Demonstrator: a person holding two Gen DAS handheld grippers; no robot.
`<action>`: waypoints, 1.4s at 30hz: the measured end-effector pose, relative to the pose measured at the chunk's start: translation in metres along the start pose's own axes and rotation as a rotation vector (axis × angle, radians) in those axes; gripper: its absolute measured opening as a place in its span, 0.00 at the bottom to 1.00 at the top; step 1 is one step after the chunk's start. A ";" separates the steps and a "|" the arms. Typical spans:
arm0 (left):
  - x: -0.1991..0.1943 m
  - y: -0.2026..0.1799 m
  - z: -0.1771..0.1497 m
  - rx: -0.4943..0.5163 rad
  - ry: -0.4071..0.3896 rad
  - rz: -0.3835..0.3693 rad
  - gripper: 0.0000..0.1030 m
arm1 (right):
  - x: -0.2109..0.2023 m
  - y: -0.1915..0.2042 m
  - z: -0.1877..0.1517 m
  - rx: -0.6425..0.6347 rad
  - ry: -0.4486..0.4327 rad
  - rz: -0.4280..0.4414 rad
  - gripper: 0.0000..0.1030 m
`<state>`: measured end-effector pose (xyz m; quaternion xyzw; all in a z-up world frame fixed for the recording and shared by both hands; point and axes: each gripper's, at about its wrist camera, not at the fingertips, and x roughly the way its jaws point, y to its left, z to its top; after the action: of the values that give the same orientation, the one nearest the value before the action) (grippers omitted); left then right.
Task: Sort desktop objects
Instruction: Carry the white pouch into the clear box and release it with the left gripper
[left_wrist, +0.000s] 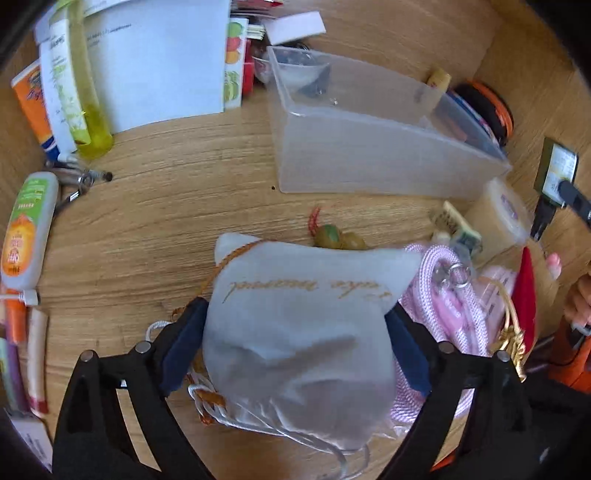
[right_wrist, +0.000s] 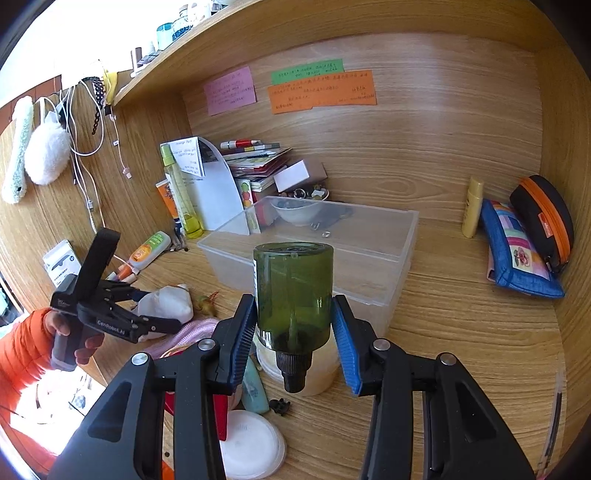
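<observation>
Left claw (left_wrist: 295, 343) stands with jaws apart on either side of a pale grey pouch (left_wrist: 299, 325) lying on the bench (left_wrist: 166, 221), pads beside the cloth rather than pressing it. Pouch's long axis runs away from this claw toward the clear bin (left_wrist: 369, 155) beyond. Right claw (right_wrist: 293, 343), clamped on a green bottle (right_wrist: 293, 291) held cap-down, faces that bin (right_wrist: 314, 251) and appears nearer to it.

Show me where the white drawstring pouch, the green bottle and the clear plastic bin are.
white drawstring pouch (left_wrist: 303, 325), left wrist view, middle of its fabric.
green bottle (right_wrist: 293, 291), right wrist view, middle of its glass body.
clear plastic bin (right_wrist: 373, 273), right wrist view, its front wall.
</observation>
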<state>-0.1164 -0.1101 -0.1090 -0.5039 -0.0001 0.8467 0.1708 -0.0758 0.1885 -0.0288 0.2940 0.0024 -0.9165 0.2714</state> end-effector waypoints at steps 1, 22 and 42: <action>-0.001 0.000 -0.001 -0.004 0.000 -0.007 0.85 | 0.000 0.000 0.000 0.000 -0.001 -0.002 0.37; -0.034 -0.016 -0.003 -0.065 -0.038 -0.205 0.53 | 0.000 0.000 0.016 0.003 -0.038 0.010 0.37; -0.067 -0.027 0.076 -0.052 -0.228 -0.334 0.53 | 0.031 -0.013 0.058 -0.014 -0.028 -0.034 0.37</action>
<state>-0.1445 -0.0906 -0.0099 -0.4018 -0.1248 0.8580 0.2948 -0.1348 0.1742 0.0004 0.2790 0.0100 -0.9250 0.2577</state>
